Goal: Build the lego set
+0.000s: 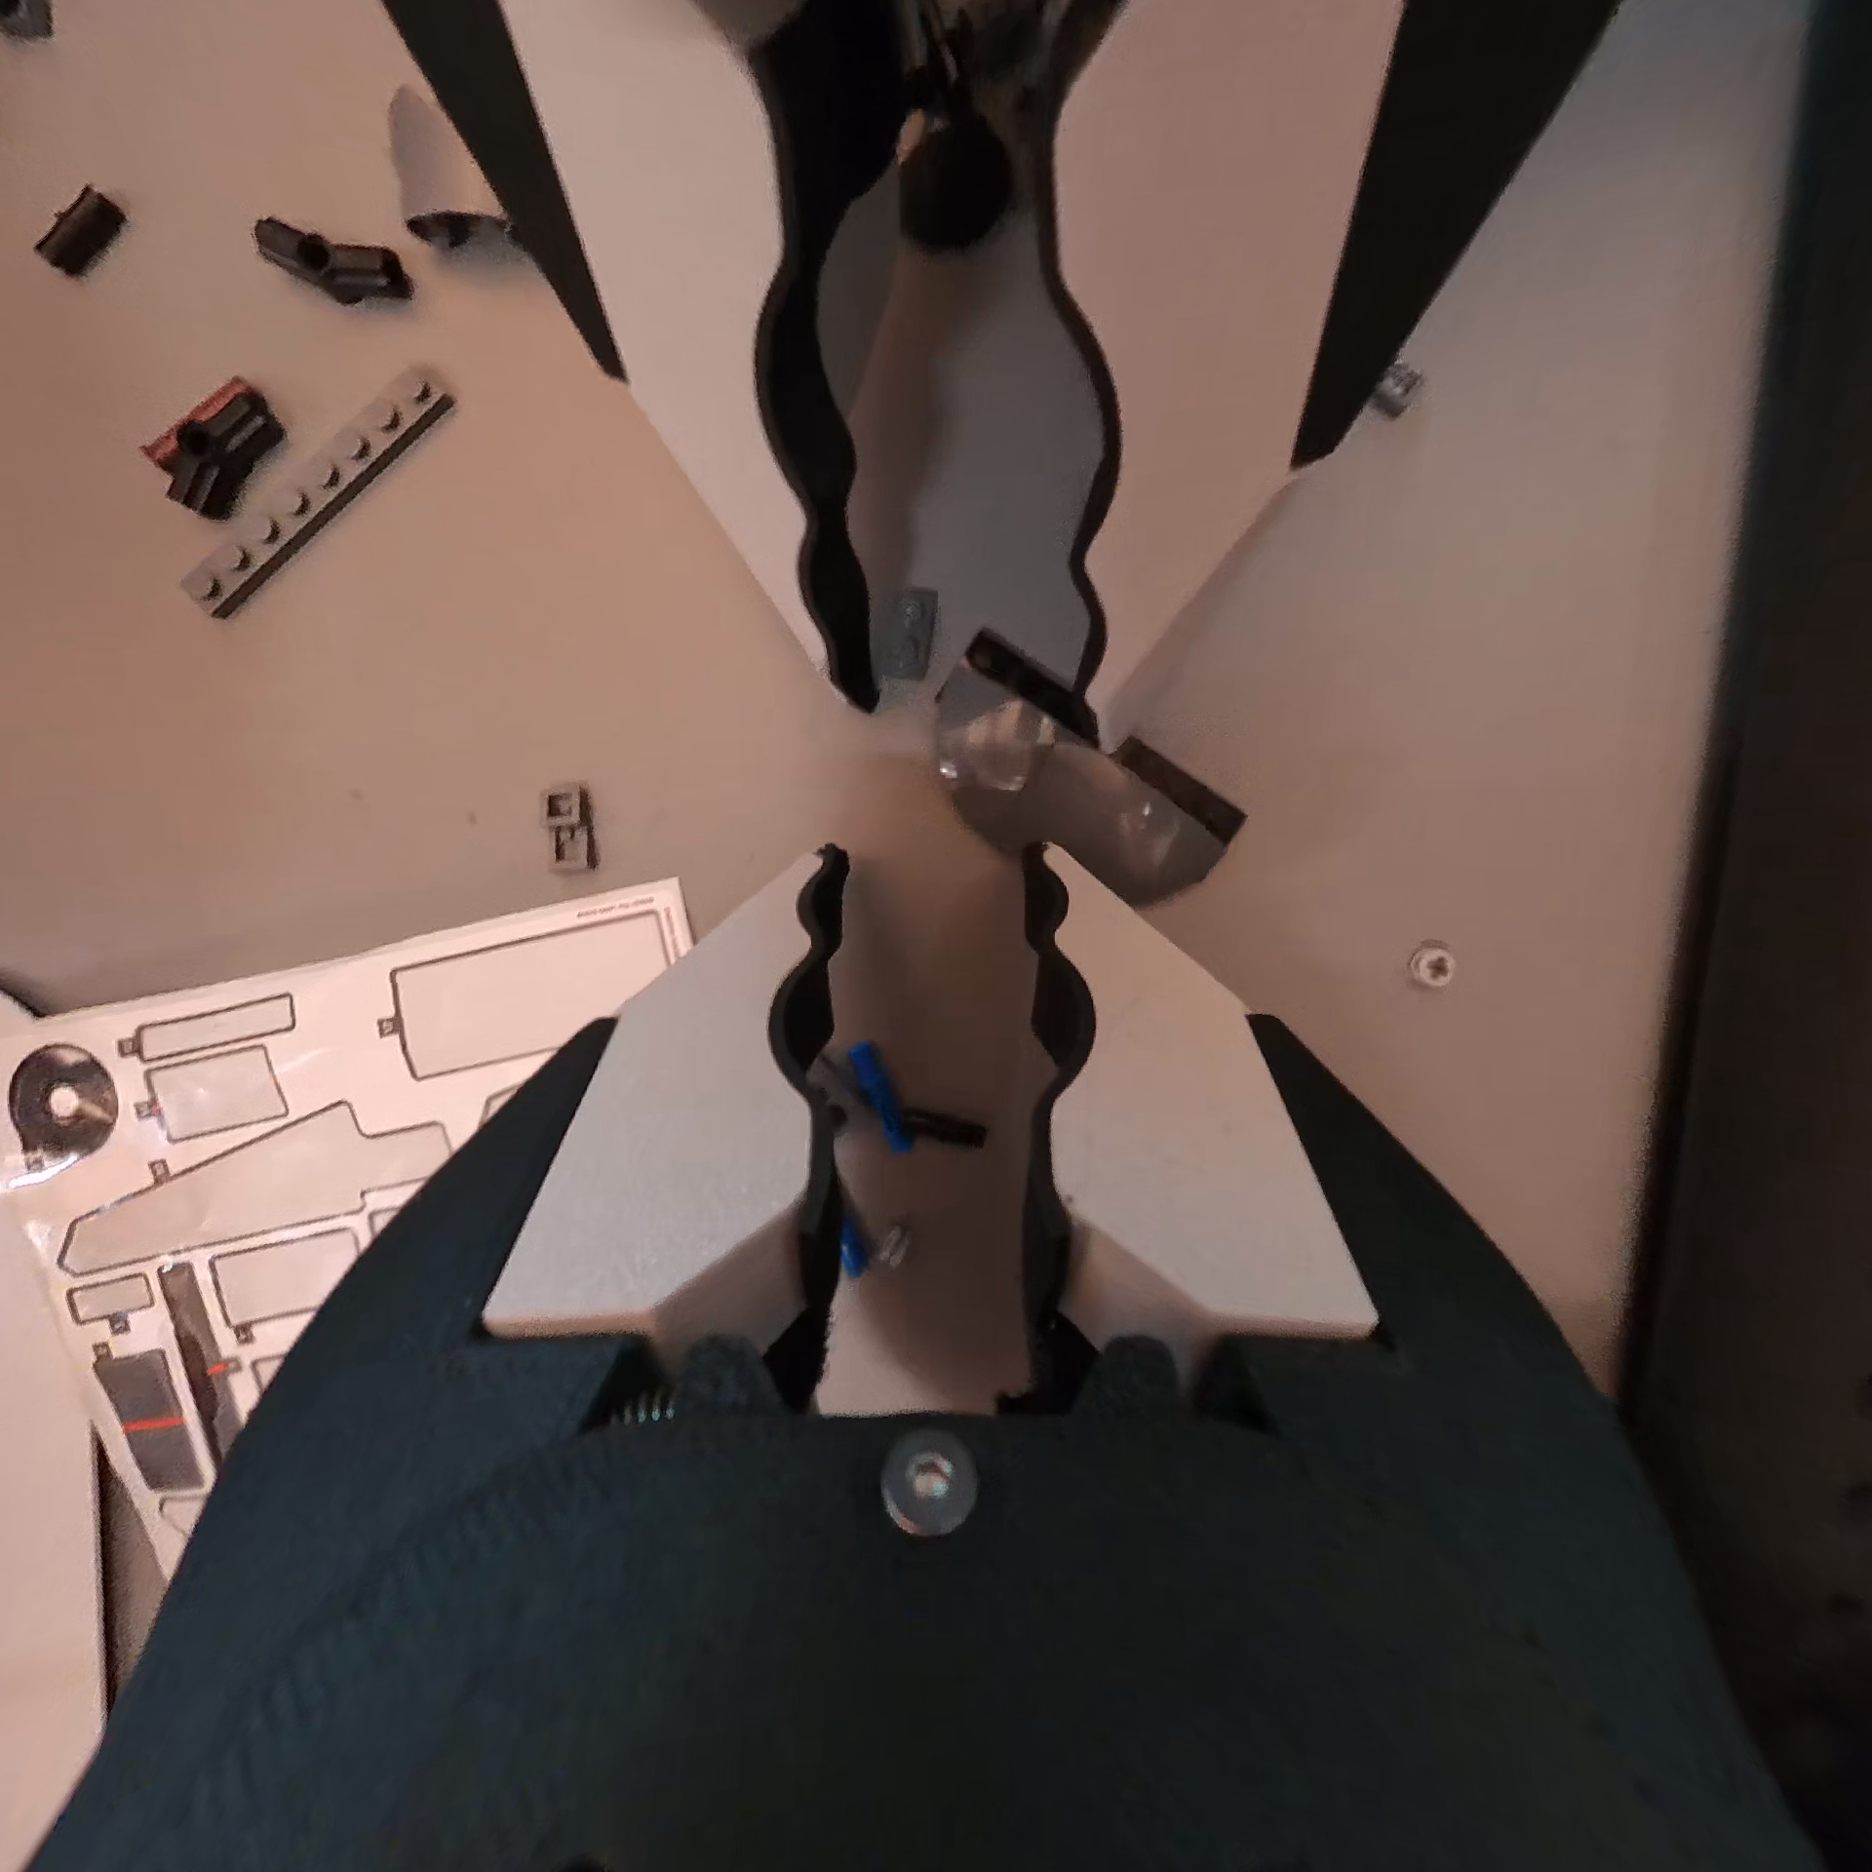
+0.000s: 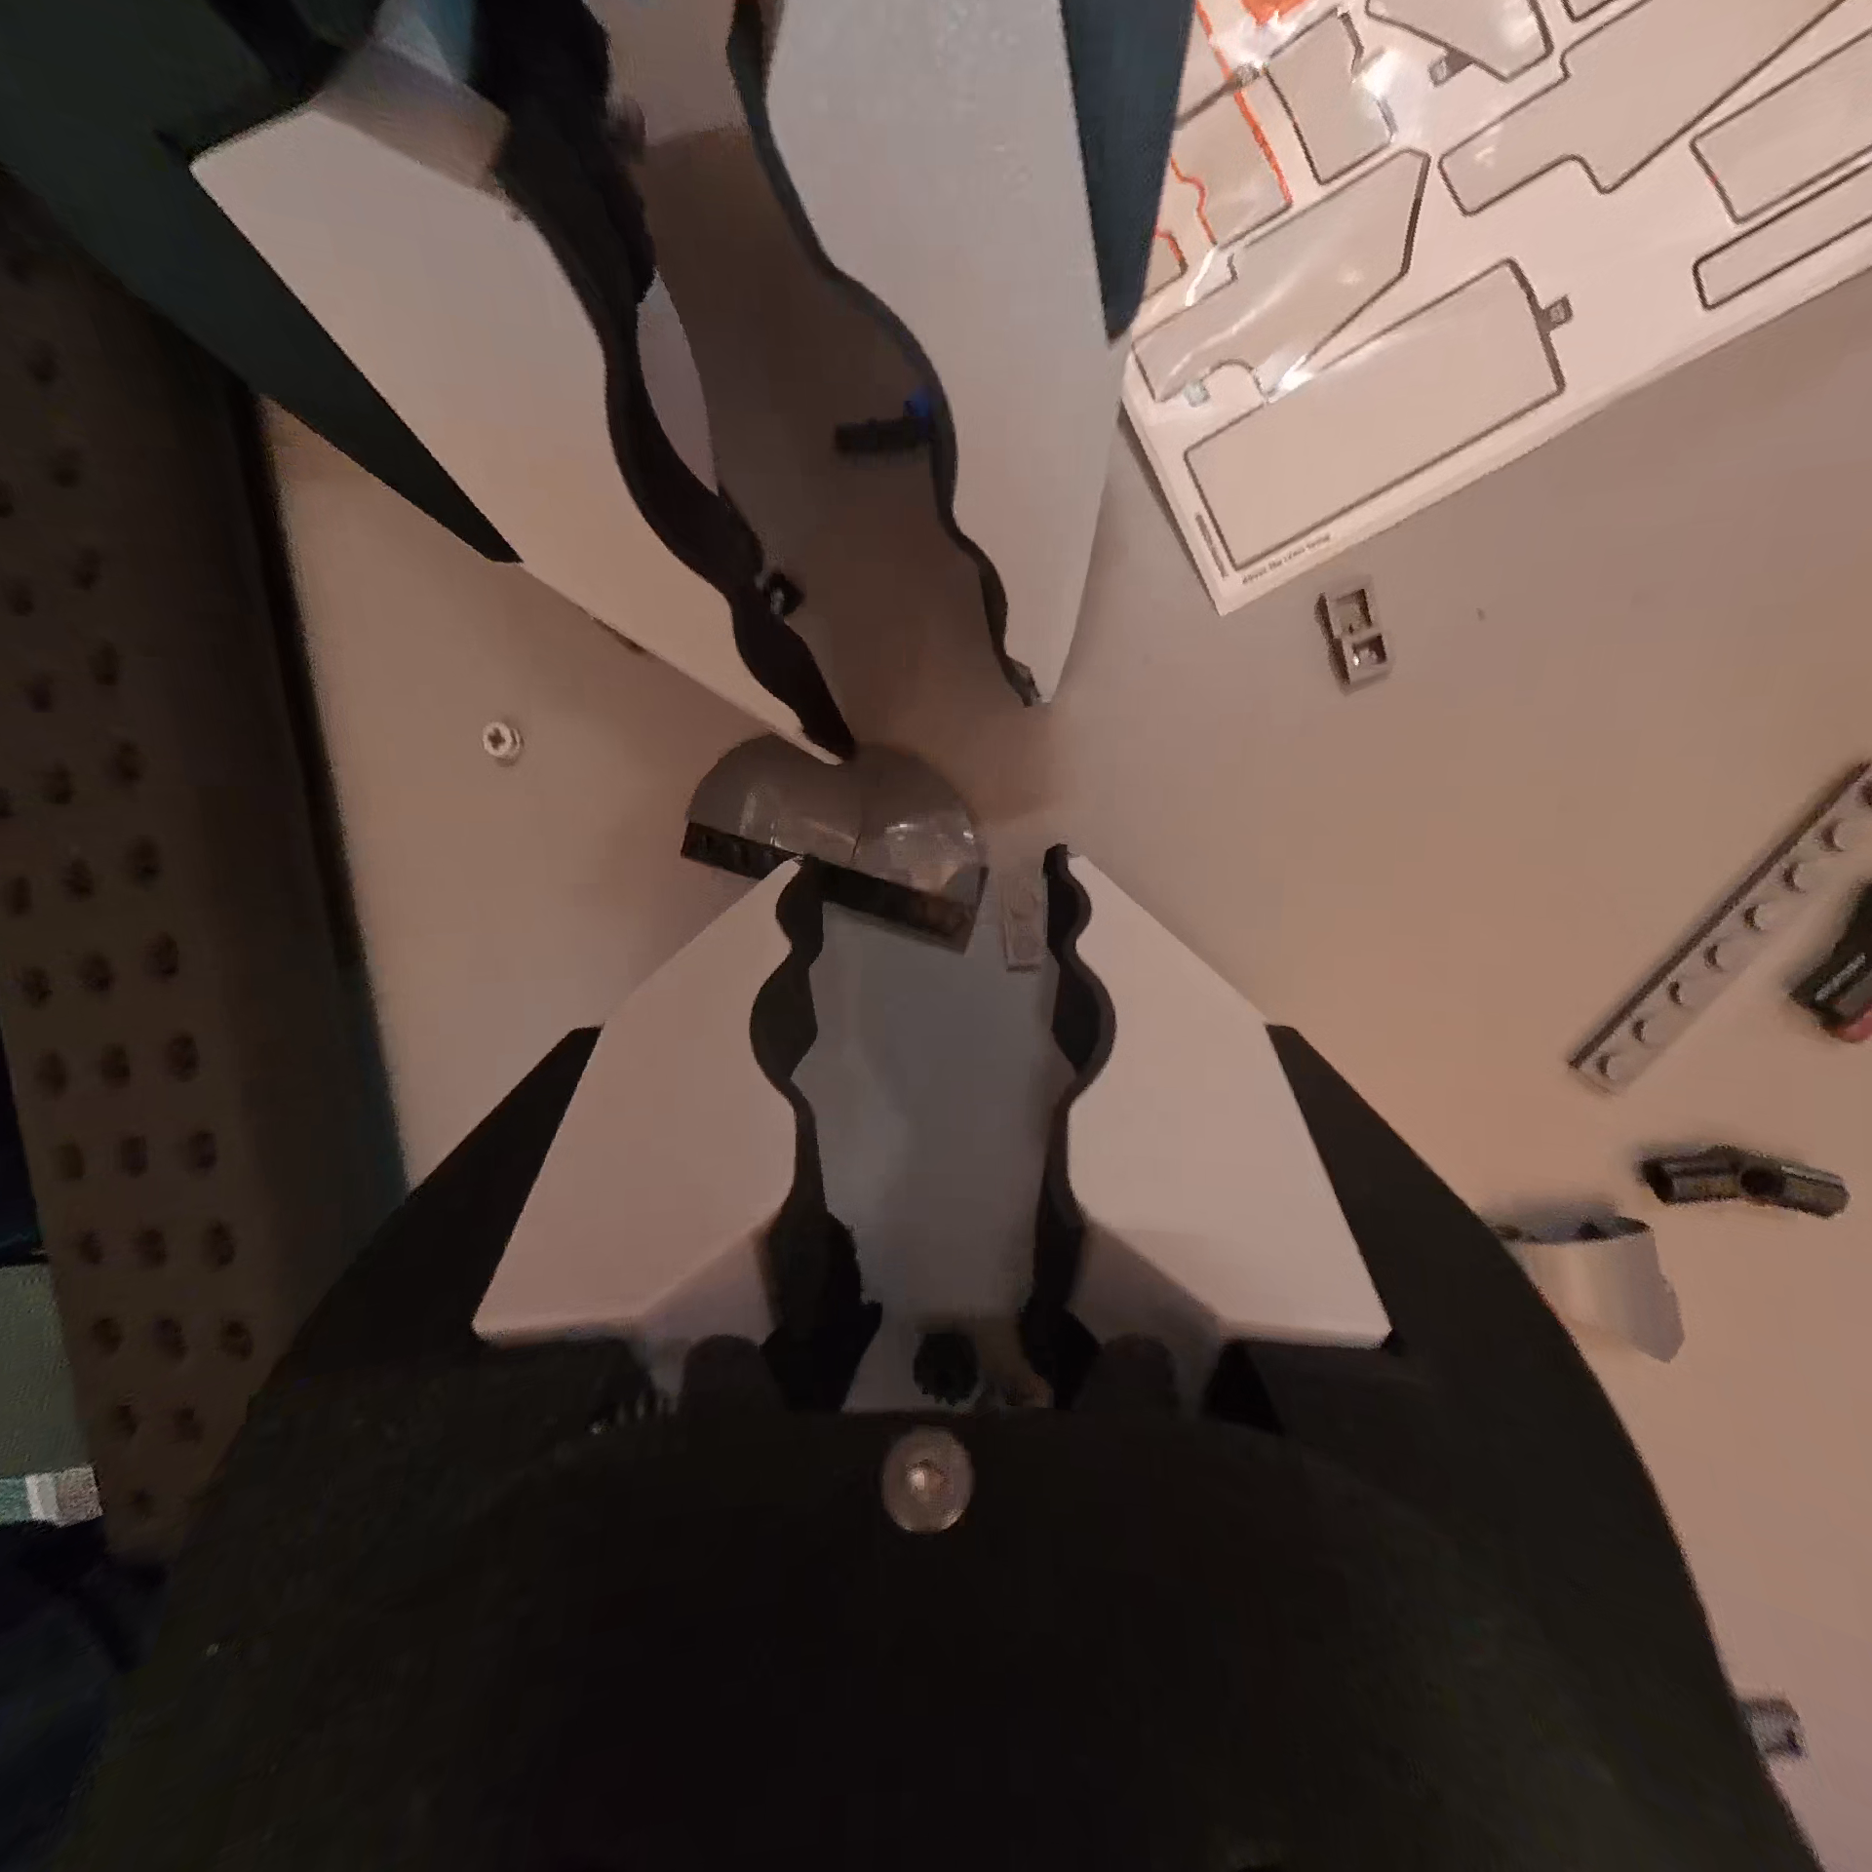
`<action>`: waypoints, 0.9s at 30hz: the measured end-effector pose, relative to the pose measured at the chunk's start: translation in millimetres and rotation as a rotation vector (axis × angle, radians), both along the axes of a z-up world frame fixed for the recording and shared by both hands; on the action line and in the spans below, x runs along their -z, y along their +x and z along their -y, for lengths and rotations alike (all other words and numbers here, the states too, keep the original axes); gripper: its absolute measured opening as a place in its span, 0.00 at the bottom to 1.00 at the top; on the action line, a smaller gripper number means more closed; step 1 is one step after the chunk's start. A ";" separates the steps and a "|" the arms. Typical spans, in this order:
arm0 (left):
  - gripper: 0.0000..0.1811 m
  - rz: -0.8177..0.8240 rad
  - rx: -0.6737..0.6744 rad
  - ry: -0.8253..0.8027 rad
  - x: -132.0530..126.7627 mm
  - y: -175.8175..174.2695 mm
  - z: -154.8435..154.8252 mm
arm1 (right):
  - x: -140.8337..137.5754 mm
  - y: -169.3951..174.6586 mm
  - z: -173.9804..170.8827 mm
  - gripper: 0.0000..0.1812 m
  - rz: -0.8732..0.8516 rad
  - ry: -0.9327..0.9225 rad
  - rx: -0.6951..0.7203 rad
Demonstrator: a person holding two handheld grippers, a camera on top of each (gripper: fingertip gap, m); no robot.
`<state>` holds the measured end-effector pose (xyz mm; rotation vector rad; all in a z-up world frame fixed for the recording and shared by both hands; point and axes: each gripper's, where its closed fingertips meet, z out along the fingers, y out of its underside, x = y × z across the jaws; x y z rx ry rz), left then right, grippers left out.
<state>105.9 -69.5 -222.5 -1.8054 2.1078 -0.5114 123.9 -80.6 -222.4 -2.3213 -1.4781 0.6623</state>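
Both grippers, left [image 1: 927, 861] & right [image 2: 927, 861], gape wide, holding nothing; a sideways nudge could knock the curved grey piece [image 2: 841, 821] off the table [image 2: 1317, 912] edge.

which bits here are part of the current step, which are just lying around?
In play: grey curved subassembly on black plate, left gripper, right gripper, small grey plate.

Idle: sticker sheet, long grey plate, blue pins, black connectors.

The counter [image 1: 405, 729] is pale cream. The long studded plate [image 1: 316, 493] is grey. The curved lego assembly [image 1: 1089, 785] is grey over black. Two small pins [image 1: 876, 1094] are bright blue. The sticker sheet [image 1: 334, 1064] is white with dark-outlined grey shapes and red stripes.
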 end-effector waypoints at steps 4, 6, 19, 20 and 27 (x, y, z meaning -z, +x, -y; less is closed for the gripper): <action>0.19 -0.010 -0.014 -0.007 1.4 -4.4 -4.3 | -0.1 11.1 -4.4 0.23 0.032 0.039 0.010; 0.19 -0.014 -0.007 -0.007 1.7 -5.0 -3.2 | -1.4 20.6 -7.5 0.23 0.041 0.046 0.037; 0.19 -0.027 0.006 -0.002 2.0 -7.0 -1.2 | 3.0 20.4 -10.7 0.11 0.057 0.081 0.009; 0.19 -0.029 0.008 -0.002 2.4 -6.9 -0.8 | 3.5 19.7 -11.4 0.10 0.055 0.082 0.009; 0.19 -0.026 0.010 -0.004 2.1 -6.6 -0.7 | 3.9 21.0 -13.5 0.03 0.060 0.095 0.010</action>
